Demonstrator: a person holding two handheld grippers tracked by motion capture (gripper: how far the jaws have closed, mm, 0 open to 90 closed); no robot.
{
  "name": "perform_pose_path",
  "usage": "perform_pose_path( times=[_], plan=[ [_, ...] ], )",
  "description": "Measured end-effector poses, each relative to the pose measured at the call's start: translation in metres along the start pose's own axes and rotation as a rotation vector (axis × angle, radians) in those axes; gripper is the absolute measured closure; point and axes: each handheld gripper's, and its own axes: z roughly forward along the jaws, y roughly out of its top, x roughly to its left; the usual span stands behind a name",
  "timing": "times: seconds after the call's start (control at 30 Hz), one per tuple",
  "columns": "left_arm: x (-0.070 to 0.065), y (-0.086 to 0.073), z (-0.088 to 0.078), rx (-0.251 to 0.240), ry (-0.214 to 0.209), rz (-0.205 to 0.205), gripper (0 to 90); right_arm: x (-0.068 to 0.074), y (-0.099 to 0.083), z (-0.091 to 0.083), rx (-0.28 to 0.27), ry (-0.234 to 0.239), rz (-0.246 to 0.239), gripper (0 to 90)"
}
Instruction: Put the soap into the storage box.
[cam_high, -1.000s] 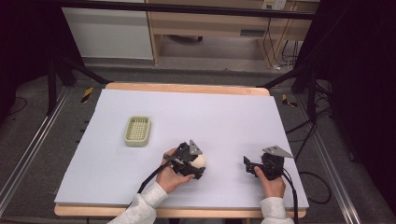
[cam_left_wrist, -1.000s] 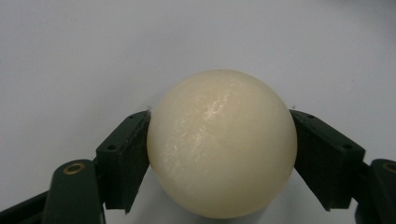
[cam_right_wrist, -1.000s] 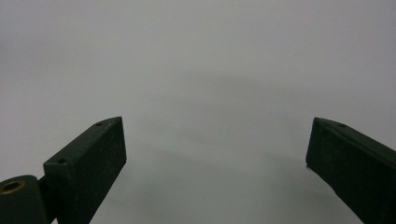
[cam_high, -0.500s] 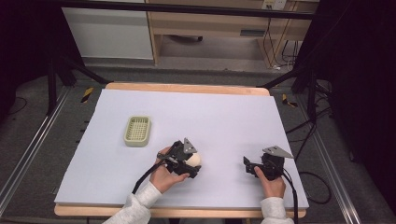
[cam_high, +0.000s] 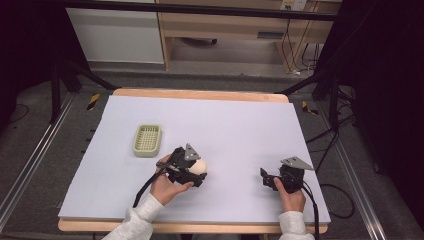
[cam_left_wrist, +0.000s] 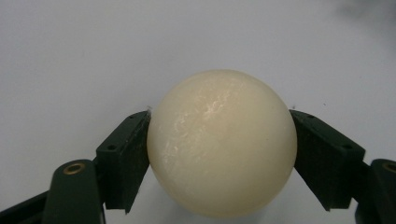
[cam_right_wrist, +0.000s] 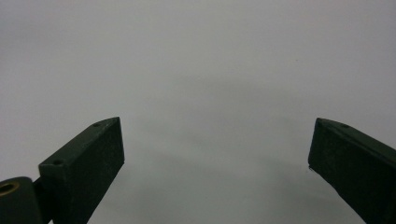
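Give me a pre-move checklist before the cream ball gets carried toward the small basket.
1. Grip on the ball: both jaws of the left hand-held gripper press its sides. Ok.
2. Grip centred: the jaws meet the ball near its widest part. Ok.
3. Ball lifted off the table: cannot tell.
4. Basket ready: it lies flat, open side up, apart from the ball; it looks empty, though the high view is too small to be sure. Ok.
5. Path between ball and basket: bare table surface. Ok.
6. Right hand-held gripper: jaws wide apart, nothing between them, off to the right side, away from the path. Ok.
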Motion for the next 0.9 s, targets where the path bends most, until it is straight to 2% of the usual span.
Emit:
perform_pose_path(
  times=[0.33,0.9],
  plan=[
    [0.009,-0.002,-0.010,0.001,0.025,-0.007,24.2,0.000,0.000,0.000,0.006,-0.001,0.003,4.1],
    [0.034,-0.007,-0.031,-0.029,0.058,-0.054,24.2,0.000,0.000,0.001,0.011,0.002,0.003,4.2]
  ],
)
